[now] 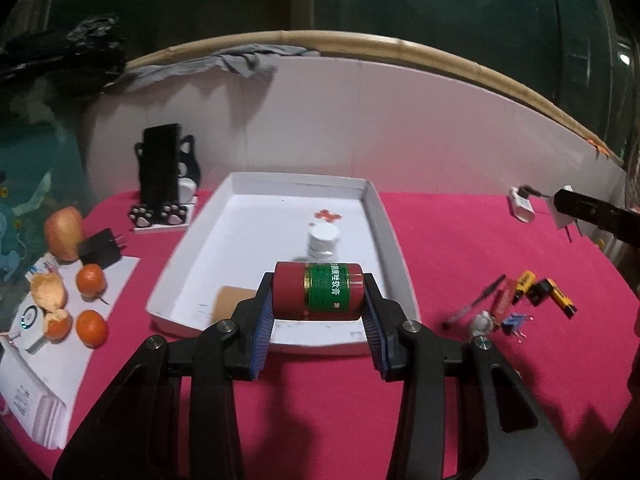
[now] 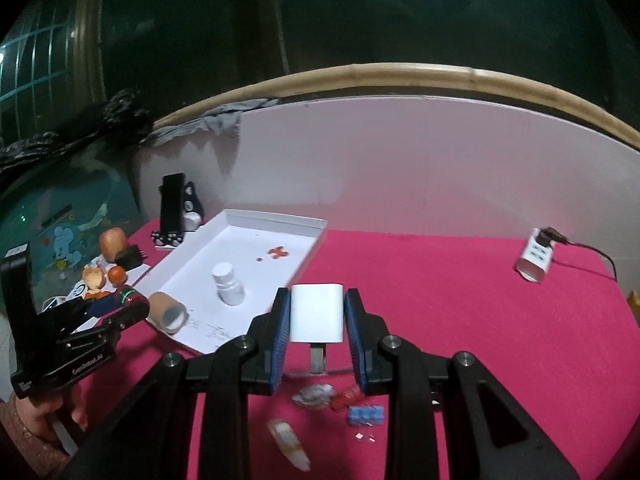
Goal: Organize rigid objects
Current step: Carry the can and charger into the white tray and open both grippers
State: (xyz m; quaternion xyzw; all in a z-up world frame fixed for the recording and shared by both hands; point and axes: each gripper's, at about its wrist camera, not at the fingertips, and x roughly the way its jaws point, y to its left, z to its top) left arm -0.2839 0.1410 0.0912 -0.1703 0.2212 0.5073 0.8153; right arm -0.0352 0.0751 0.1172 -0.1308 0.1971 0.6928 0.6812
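While both grippers hang over the pink tablecloth (image 1: 460, 240):
Left gripper (image 1: 319, 294): clamped on red-and-green ointment jar (image 1: 318, 291), long axis running left-right between the pads.
Right gripper (image 2: 317, 314): closed on white charger plug (image 2: 317, 313), prongs pointing down and near.
White tray (image 1: 376, 216): beyond both, holding upright white bottle (image 1: 323, 242).

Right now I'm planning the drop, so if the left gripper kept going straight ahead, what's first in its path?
Probably the white bottle standing in the white tray, directly beyond the held red can; depth is uncertain.

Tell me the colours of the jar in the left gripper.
Red jar with green label, clearest in left wrist view.
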